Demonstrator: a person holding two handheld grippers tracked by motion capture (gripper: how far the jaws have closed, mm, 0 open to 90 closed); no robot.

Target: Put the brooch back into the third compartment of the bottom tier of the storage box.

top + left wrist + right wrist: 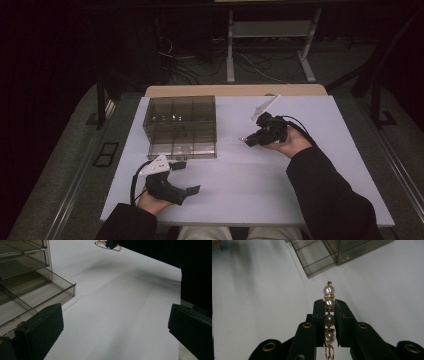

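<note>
Fingers of the right gripper (329,315): two black jaws, closed on a pearl strand (329,312), the strand lying lengthwise in the slot between them. Pearls counted in the right gripper view: four, cream-white, separated by thin gold spacers; one pearl projected past the jaw tips with a small gold loop at its end, and gold wire loops showed below the lowest pearl. In the high view the right gripper (248,141) was held above the white table (300,175), right of centre, jaws pointing left and slightly down, the hand (290,142) cupped beneath it with a dark sleeve running to the lower right. In the left gripper view a gold loop of the strand (108,245) showed at the top edge.

Left gripper (186,176): jaws spread wide apart, nothing between them, resting low near the table's front-left edge, pointing right, held by the left hand (150,202).

Storage box (181,127): one, smoked clear plastic, divided into compartments, standing on the table's left rear part, just beyond the left gripper. Compartment contents could not be made out.
</note>
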